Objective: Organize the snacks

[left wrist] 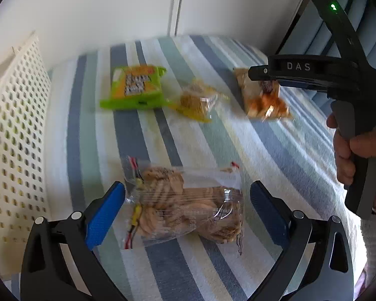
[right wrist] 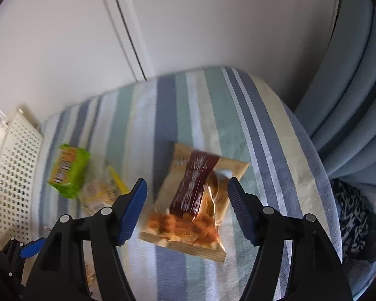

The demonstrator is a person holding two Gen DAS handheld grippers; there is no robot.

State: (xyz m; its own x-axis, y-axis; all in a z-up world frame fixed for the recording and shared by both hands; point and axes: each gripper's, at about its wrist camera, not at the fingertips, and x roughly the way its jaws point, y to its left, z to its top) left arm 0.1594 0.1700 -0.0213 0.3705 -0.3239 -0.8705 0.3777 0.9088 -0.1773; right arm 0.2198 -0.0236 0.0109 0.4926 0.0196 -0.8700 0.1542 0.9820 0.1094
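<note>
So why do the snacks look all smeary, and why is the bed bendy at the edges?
Left wrist view: the green packet and far snacks are motion-blurred, while the left gripper looks sharp. Right wrist view: the tan packet is smeared too. In both, the fisheye lens curves the striped cover and darkens the corners.

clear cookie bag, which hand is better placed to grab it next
Left. The left tool is open with the clear cookie bag between its fingers; the right tool is open over the tan snack packet.

L gripper (left wrist: 188, 215) open w/ clear cookie bag (left wrist: 188, 208) between, striped cloth (left wrist: 263, 155)
</note>
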